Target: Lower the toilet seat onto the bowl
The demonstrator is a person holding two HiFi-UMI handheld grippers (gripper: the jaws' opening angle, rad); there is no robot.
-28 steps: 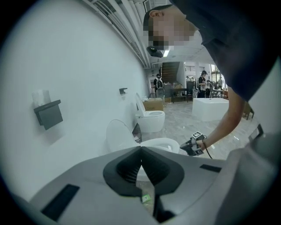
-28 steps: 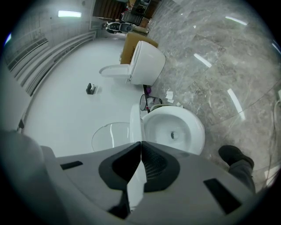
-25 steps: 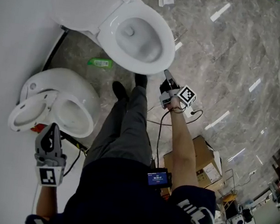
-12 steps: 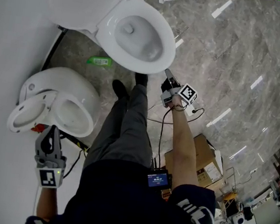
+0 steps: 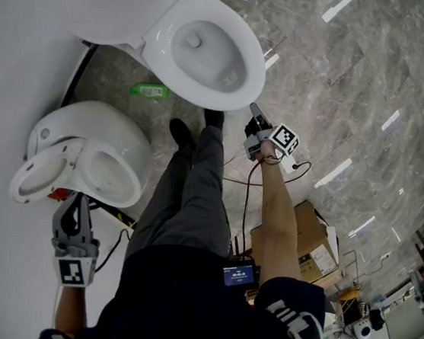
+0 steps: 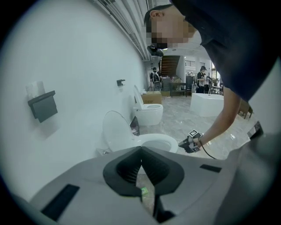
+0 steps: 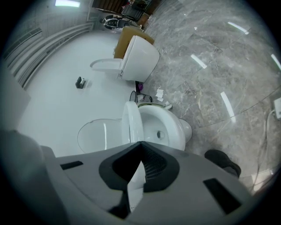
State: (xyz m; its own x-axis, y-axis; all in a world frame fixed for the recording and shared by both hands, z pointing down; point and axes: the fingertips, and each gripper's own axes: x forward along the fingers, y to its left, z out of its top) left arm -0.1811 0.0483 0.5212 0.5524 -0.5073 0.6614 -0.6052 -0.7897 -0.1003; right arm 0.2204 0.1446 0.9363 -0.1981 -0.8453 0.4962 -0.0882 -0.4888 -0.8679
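The white toilet stands at the top of the head view. Its seat ring lies flat on the bowl, and the lid stands up against the wall. In the right gripper view the seat shows edge-on between the lid and the bowl. My right gripper is shut and empty, its tip just off the bowl's front rim; whether it touches I cannot tell. My left gripper hangs shut and empty at the lower left, far from this toilet.
A second toilet sits beside my left gripper. A green packet lies on the floor between the toilets. The person's legs and shoes stand in front of the bowl. A cardboard box and a black cable lie to the right.
Both grippers have sunk slightly, the left one drifting toward the picture's lower edge. The right one stays at the bowl's front. Seat and lid have not moved.
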